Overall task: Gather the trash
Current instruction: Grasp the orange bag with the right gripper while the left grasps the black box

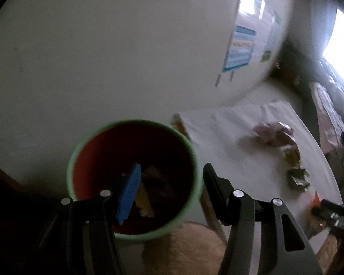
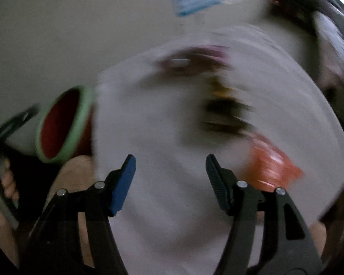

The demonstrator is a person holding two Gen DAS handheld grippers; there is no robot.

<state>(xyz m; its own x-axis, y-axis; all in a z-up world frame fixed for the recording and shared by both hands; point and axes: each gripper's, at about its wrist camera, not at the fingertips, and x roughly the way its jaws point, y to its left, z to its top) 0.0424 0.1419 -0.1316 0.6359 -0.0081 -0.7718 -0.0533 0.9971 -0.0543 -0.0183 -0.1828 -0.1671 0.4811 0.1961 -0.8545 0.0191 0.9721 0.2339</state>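
- In the left wrist view the left gripper (image 1: 169, 171) sits at the bottom centre of the frame, its jaws apart with nothing between them; the blue-padded finger (image 1: 129, 193) hangs over the mouth of the bin, the black one just to the right of its rim.
- The bin (image 1: 80, 151) is round, red inside with a pale green rim, and fills the lower centre of that view. Scraps lie at its bottom (a yellow piece (image 1: 144, 200) and some darker ones, too dim to name).
- To the right of the bin, a white table (image 1: 229, 160) spreads across the right half of the frame. On it lie several wrappers: a crumpled purplish-brown wrapper (image 1: 273, 133) towards the upper right, a yellow-brown one (image 1: 292, 157) below it, and a small dark green wrapper (image 1: 298, 178) lower still.
- At the lower right edge, the right gripper (image 1: 332, 213) shows as a dark tip beside an orange wrapper (image 1: 316, 200).
- In the right wrist view (heavily blurred) the right gripper (image 2: 170, 174) is at bottom centre, jaws apart and empty over the bare white table (image 2: 172, 137).
- The orange wrapper (image 2: 273, 169) lies just right of the black finger, at centre right; whether they touch cannot be told.
- Darker smears of the other wrappers sit above, in the upper centre.
- The bin (image 2: 84, 114) appears at the left edge, tilted by the lens, and a hand (image 2: 6, 183) grips a handle at the lower left.
- A poster (image 1: 240, 45) hangs on the wall at the upper right of the left view.
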